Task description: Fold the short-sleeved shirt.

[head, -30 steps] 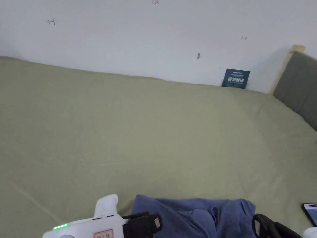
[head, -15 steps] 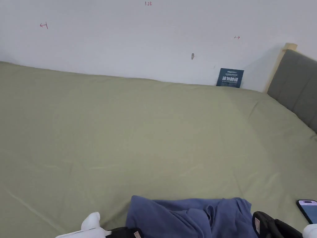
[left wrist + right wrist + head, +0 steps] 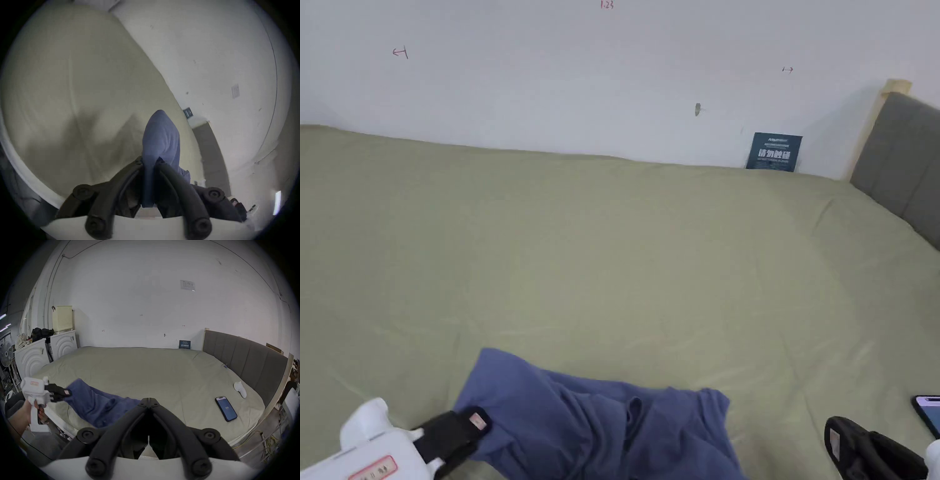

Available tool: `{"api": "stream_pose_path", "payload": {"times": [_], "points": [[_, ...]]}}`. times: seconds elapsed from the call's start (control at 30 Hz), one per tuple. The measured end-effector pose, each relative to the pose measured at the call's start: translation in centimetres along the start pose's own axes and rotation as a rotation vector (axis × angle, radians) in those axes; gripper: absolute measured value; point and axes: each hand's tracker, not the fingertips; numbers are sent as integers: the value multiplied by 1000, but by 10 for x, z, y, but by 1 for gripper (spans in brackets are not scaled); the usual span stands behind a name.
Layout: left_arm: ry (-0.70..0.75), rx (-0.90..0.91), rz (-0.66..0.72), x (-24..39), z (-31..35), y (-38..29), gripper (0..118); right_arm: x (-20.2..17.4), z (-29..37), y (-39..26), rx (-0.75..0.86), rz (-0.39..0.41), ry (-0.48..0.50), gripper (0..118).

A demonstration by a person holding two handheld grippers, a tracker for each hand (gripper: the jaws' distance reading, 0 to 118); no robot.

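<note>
Blue short-sleeved shirt [image 3: 594, 425] lies bunched at the near edge of the olive-green bed sheet [image 3: 625, 250]; we see it crumpled, unfolded, one end lifted toward the left. Left gripper [image 3: 464, 431] has both black jaws clamped on that left end; in the left gripper view the fabric [image 3: 160, 139] runs straight up between the closed jaws [image 3: 150, 162]. We also see this gripper [image 3: 64, 393] in the right gripper view, held in a hand [image 3: 34, 408]. Right gripper [image 3: 148, 400] has jaws together, tips touching, nothing between them, just beside the shirt's right end [image 3: 100, 405]. In the head view it [image 3: 844, 440] sits well right of the cloth. Phone [image 3: 226, 408] lies on the sheet to the right, white controller [image 3: 240, 389] beyond it near the grey headboard [image 3: 243, 356]. White wall [image 3: 612, 75] behind.
</note>
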Motion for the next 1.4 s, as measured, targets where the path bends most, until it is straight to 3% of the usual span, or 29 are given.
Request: {"api": "stream_pose_path", "payload": {"times": [0.1, 0.17, 0.43, 0.53, 0.67, 0.73, 0.77, 0.8, 0.83, 0.93, 1.07, 1.2, 1.27, 1.4], "points": [[154, 56, -249, 28, 22, 17, 11, -4, -4, 0, 2, -1, 18, 0], [178, 56, -364, 52, 25, 14, 11, -8, -5, 0, 3, 6, 25, 0], [121, -100, -701, 143, -37, -68, 11, -10, -2, -3, -1, 9, 30, 0], [128, -173, -757, 159, -66, -106, 11, -2, 3, -2, 5, -7, 10, 0], [4, -277, -838, 168, -93, -149, 11, 9, 11, 0, 19, -38, -22, 0], [9, -342, -884, 174, -103, -167, 20, 13, 11, 0, 20, -59, -38, 0], [-3, -363, -889, 174, -107, -172, 35, 15, 11, 0, 18, -71, -44, 0], [-30, -384, -874, 172, -112, -176, 58, 17, 11, 0, 13, -88, -47, 0], [-38, -397, -836, 169, -116, -178, 71, 18, 11, -1, 11, -101, -46, 0], [-71, -365, -584, 157, -112, -160, 74, 19, 15, -2, 18, -127, -26, 0], [-138, -309, -282, 147, -87, -117, 74, 15, 17, -3, 18, -100, -12, 0], [-290, -250, -131, 132, -90, -82, 73, 15, 13, -7, 7, -104, 5, 0], [-340, -286, -125, 126, -108, -81, 68, 14, 12, -9, 6, -111, 10, 0], [-335, -426, -187, 115, -143, -118, 17, 14, 14, -9, 10, -113, 28, 0]]}}
